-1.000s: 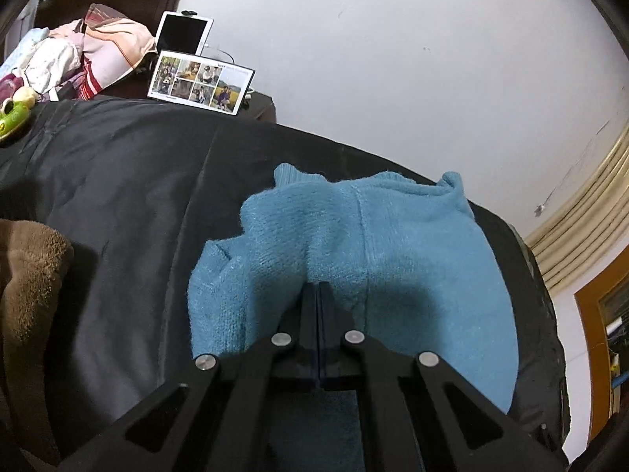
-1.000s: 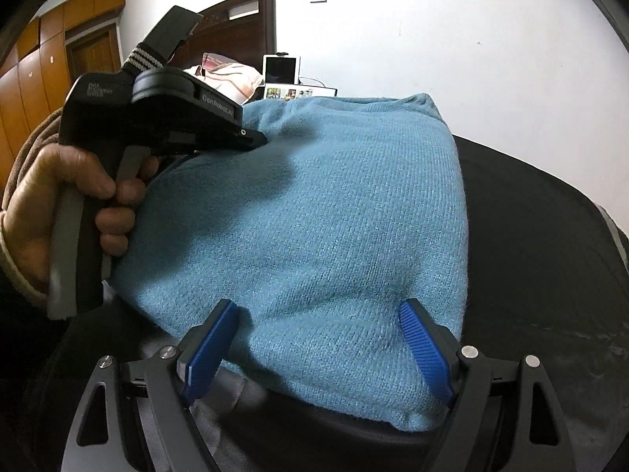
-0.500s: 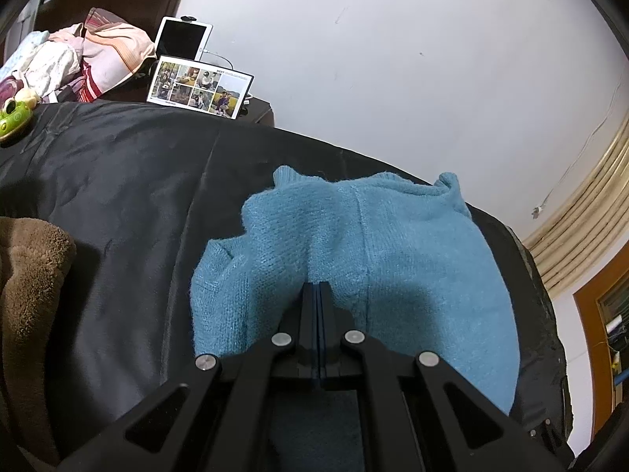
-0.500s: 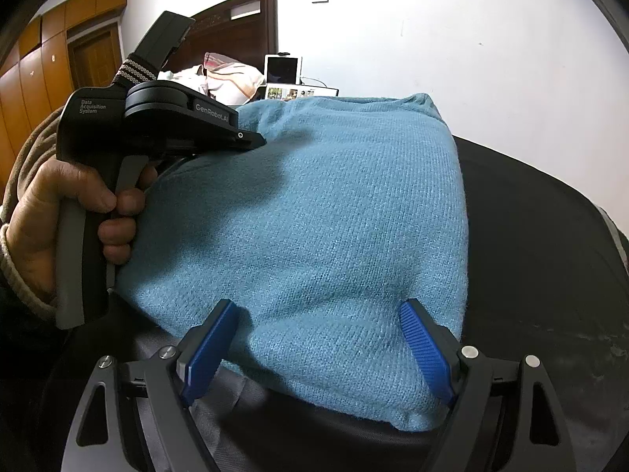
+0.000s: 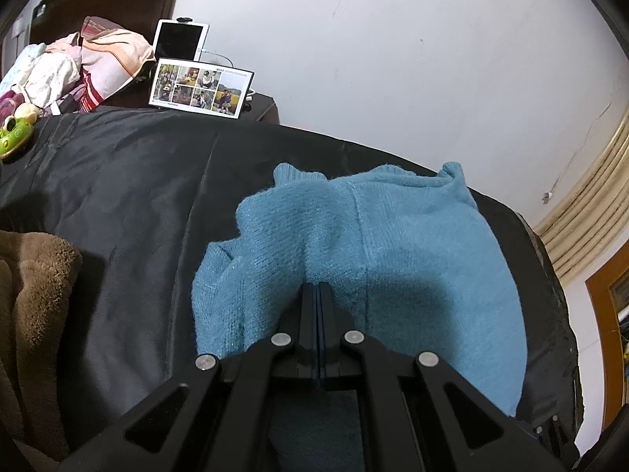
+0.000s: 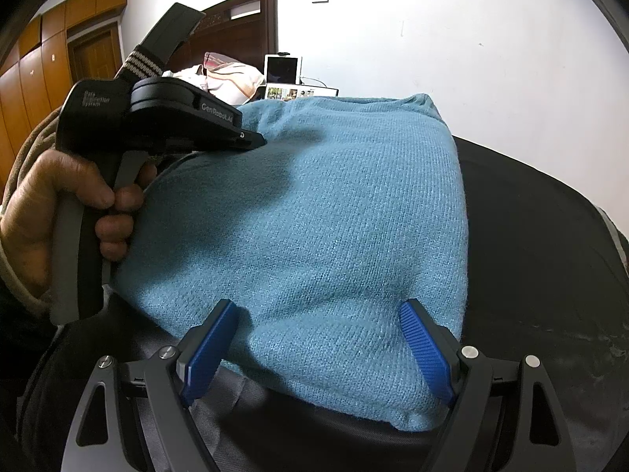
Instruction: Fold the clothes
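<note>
Left gripper (image 5: 317, 287) pressed together above blue sweater (image 5: 393, 259), right gripper (image 6: 314, 330) spread at its near edge, black cover (image 5: 118, 181) bare around.

The blue sweater (image 5: 393, 259) is seen close from both wrist cameras, low over the black cover (image 5: 118, 181); the far tablet (image 6: 283, 70) is shared.

sweater (image 5: 393, 259) on the bed (image 5: 129, 181), right of centre | blanket (image 5: 35, 275) at its left edge | toy (image 5: 13, 133) far left | photo frame (image 5: 200, 88) behind the bed, tablet (image 5: 180, 41) behind that | pillows (image 5: 98, 63) left of both | left tongs (image 5: 317, 295) over the sweater
</note>
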`<control>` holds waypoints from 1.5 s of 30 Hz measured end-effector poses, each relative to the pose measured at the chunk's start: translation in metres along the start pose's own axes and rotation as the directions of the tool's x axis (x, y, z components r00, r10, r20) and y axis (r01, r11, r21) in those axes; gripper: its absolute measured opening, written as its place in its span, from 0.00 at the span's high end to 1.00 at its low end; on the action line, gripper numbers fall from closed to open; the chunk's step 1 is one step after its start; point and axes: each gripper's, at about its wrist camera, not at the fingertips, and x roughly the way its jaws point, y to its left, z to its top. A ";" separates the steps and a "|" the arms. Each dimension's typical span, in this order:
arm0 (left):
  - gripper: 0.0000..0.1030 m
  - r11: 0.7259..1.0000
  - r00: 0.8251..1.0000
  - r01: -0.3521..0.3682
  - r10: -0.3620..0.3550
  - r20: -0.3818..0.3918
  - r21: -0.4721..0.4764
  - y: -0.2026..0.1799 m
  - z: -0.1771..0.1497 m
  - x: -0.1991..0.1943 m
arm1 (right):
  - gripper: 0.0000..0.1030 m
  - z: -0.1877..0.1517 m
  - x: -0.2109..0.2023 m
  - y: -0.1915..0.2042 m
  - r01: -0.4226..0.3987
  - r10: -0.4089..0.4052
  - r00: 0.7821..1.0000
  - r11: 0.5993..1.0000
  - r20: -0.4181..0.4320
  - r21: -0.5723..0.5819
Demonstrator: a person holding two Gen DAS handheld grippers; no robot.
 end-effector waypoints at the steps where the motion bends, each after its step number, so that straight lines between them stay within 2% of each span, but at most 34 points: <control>1: 0.96 1.000 1.000 -0.004 0.004 -0.004 0.003 -0.001 0.001 0.000 | 0.16 0.000 0.000 0.000 0.000 0.000 1.000 1.000 0.000 0.000; 4: 0.96 1.000 1.000 -0.002 0.002 -0.012 0.011 -0.004 0.000 -0.006 | 0.16 0.000 0.000 0.000 0.001 -0.001 1.000 1.000 0.000 0.000; 6: 0.90 1.000 1.000 0.009 -0.009 -0.007 0.014 -0.006 -0.001 -0.014 | 0.16 0.001 0.000 0.001 0.001 -0.001 1.000 1.000 0.000 0.000; 7: 0.80 1.000 1.000 0.012 -0.012 -0.002 0.019 -0.007 -0.001 -0.018 | 0.16 0.001 0.000 0.001 0.001 -0.001 1.000 1.000 -0.001 0.000; 8: 0.65 1.000 1.000 0.016 -0.016 0.004 0.023 -0.008 -0.002 -0.023 | 0.16 0.000 0.000 0.001 0.001 -0.001 1.000 1.000 -0.001 0.000; 11: 0.37 0.999 1.000 0.021 -0.022 0.022 0.037 -0.012 -0.003 -0.036 | 0.15 0.001 0.000 0.001 0.000 0.000 1.000 1.000 0.000 0.001; 12: 0.31 0.999 0.999 0.002 -0.004 0.036 0.046 -0.013 -0.004 -0.041 | 0.15 0.001 0.000 0.002 0.000 0.000 1.000 1.000 0.000 0.001; 13: 0.21 0.998 0.999 -0.015 0.012 0.051 0.054 -0.014 -0.004 -0.047 | 0.15 0.001 0.000 0.002 0.000 0.000 1.000 1.000 0.000 0.002; 17: 0.20 0.996 0.994 -0.050 0.042 0.103 0.075 -0.009 -0.003 -0.064 | 0.15 0.001 0.000 0.003 0.000 0.000 1.000 1.000 0.000 0.003; 20: 0.20 0.993 0.994 -0.093 0.088 0.067 0.074 0.001 -0.002 -0.056 | 0.15 0.001 0.000 0.004 0.001 -0.001 1.000 1.000 -0.001 0.003; 22: 0.20 0.994 0.995 -0.099 0.099 0.015 0.053 0.010 -0.003 -0.044 | 0.15 0.002 0.000 0.004 0.000 0.000 1.000 1.000 -0.001 0.003; 26: 0.20 1.000 0.998 0.000 -0.002 -0.066 -0.025 0.026 -0.008 -0.023 | 0.15 0.002 0.001 0.004 0.000 0.000 1.000 1.000 -0.001 0.004; 34: 0.20 0.989 0.986 0.109 -0.121 -0.114 -0.104 0.041 -0.004 -0.007 | 0.15 0.002 0.001 0.004 0.000 0.000 1.000 1.000 0.000 0.005; 39: 0.19 0.986 0.978 0.145 -0.156 -0.141 -0.080 0.038 -0.002 -0.004 | 0.15 0.003 0.001 0.003 0.000 0.000 1.000 1.000 -0.001 0.004; 45: 0.12 0.983 0.968 0.177 -0.181 -0.175 -0.042 0.028 -0.001 0.000 | 0.14 0.003 0.002 0.002 -0.001 0.001 1.000 1.000 0.000 0.003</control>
